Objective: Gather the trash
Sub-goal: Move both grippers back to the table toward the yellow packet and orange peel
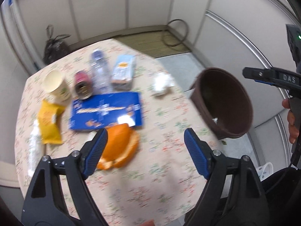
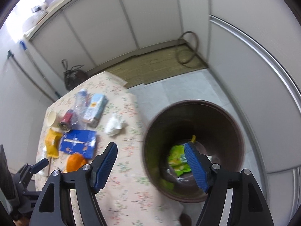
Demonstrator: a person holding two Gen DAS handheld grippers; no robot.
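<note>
While both jaws are standing spread and empty, the left hand-held gripper [image 1: 144, 150] is hanging over the curled orange peel [image 1: 120, 148] on the floral-cloth tabletop [image 1: 160, 184], and the right hand-held gripper [image 2: 150, 162] is hovering at the round brown plastic bin [image 2: 191, 150]. Farther off are lying a flat blue packet [image 1: 106, 111], a yellow pouch [image 1: 49, 124] and crumpled white tissue [image 1: 161, 83]. Closing on the soft peel off-centre is likely to tear it or snag the cloth.

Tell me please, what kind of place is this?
Probably a home kitchen or dining corner: a table with a floral tablecloth holding food litter, white cabinet panels along the wall, and a brown plastic waste bin on the tiled floor beside it.
</note>
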